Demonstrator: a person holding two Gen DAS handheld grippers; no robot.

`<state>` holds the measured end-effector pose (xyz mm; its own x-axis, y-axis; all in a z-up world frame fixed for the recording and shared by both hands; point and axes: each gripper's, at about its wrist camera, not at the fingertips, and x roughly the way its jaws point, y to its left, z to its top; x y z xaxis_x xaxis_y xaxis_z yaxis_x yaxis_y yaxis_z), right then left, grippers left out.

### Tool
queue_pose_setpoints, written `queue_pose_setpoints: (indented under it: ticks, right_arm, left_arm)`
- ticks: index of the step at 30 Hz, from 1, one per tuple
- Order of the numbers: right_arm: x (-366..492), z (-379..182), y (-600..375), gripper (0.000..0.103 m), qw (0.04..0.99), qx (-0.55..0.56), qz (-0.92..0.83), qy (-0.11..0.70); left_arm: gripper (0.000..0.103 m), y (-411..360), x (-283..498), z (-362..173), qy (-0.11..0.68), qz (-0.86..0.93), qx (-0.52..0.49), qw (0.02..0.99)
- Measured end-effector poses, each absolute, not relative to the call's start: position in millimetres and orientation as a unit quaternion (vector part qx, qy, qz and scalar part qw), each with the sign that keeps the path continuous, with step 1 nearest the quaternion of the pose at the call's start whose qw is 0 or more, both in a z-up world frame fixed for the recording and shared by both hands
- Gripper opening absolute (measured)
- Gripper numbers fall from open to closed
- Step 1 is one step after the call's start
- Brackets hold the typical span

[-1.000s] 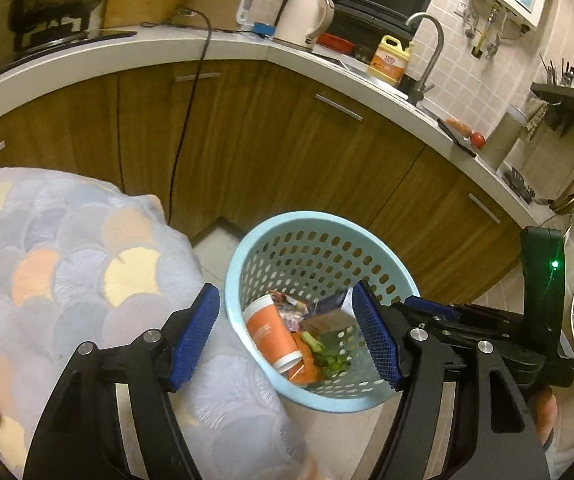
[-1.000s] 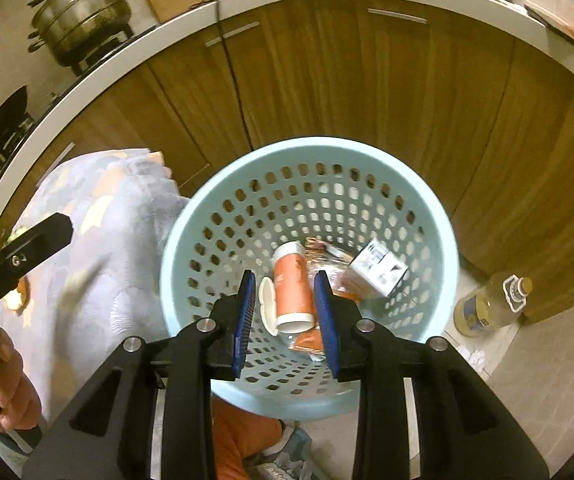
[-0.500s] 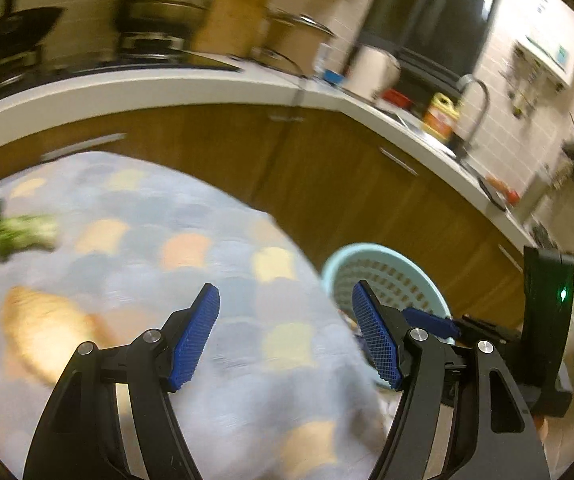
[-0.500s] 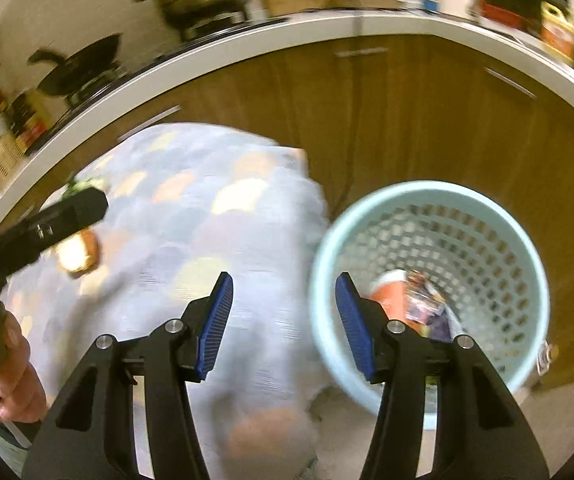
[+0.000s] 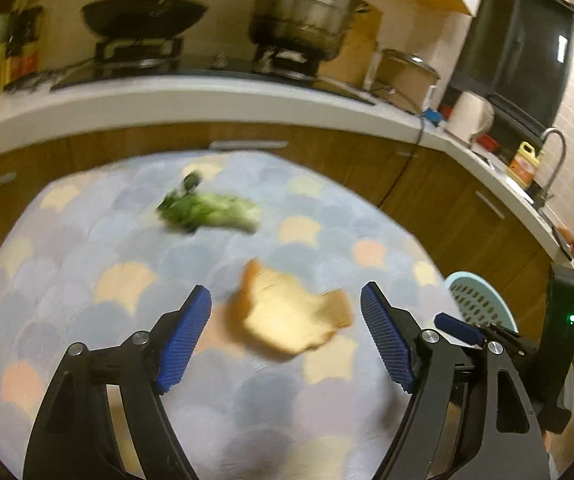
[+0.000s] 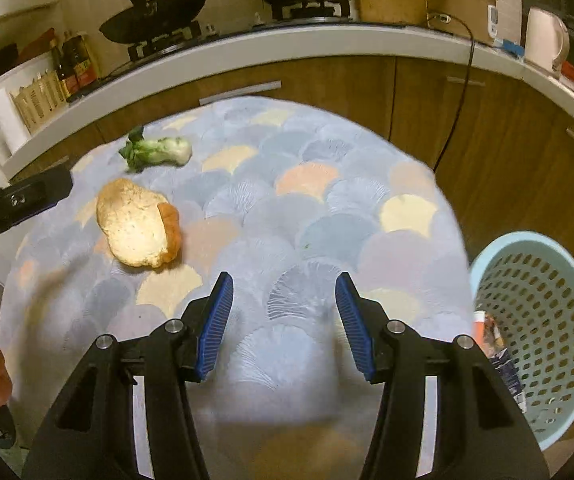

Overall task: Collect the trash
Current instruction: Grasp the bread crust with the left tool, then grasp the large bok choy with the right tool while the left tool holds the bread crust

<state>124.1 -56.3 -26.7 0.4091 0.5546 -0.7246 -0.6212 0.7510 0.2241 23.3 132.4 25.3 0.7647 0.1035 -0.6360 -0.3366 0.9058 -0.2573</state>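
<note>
A piece of bread (image 5: 291, 316) (image 6: 137, 230) and a green leafy vegetable (image 5: 211, 210) (image 6: 157, 152) lie on a round table with a scallop-pattern cloth (image 5: 87, 280) (image 6: 307, 208). My left gripper (image 5: 287, 336) is open and empty, with the bread just beyond its blue pads. My right gripper (image 6: 283, 320) is open and empty over bare cloth, right of the bread. A pale blue perforated basket (image 6: 543, 320) (image 5: 483, 304) stands on the floor at the table's right, with some trash in it.
A curved kitchen counter (image 6: 287, 52) with wooden cabinets runs behind the table, carrying a wok (image 6: 155, 28), a steel pot (image 5: 303, 20), a rice cooker (image 6: 459, 4) and a kettle (image 6: 543, 40). A black cable (image 6: 463, 92) hangs down a cabinet front.
Both grippers have swung left from over the basket to over the table. The right gripper's jaws have widened. The bread and vegetable have come into view.
</note>
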Motion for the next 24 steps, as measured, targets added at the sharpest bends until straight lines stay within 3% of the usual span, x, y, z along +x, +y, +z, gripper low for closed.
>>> queue_pose_setpoints:
  ticks: [9,12,17,24]
  right_arm:
    - [128,-34,-52,0.050,0.840,-0.050,0.337,0.423]
    - [126,-33,-49,0.050,0.841,-0.063,0.337,0.418]
    - [127,-21,-32,0.050,0.845,-0.090,0.341,0.401]
    - [146,4,12,0.050,0.843,-0.106,0.368,0.378]
  left_arm:
    - [0.072,154,48,-12,0.367,0.089,-0.226,0.898]
    - [0.054,159,59,-22,0.376,0.089,-0.232,0.892]
    - [0.006,162,64,-34,0.381,0.093,-0.238,0.889]
    - [0.003,190,35,-15,0.337,0.132,-0.256,0.896]
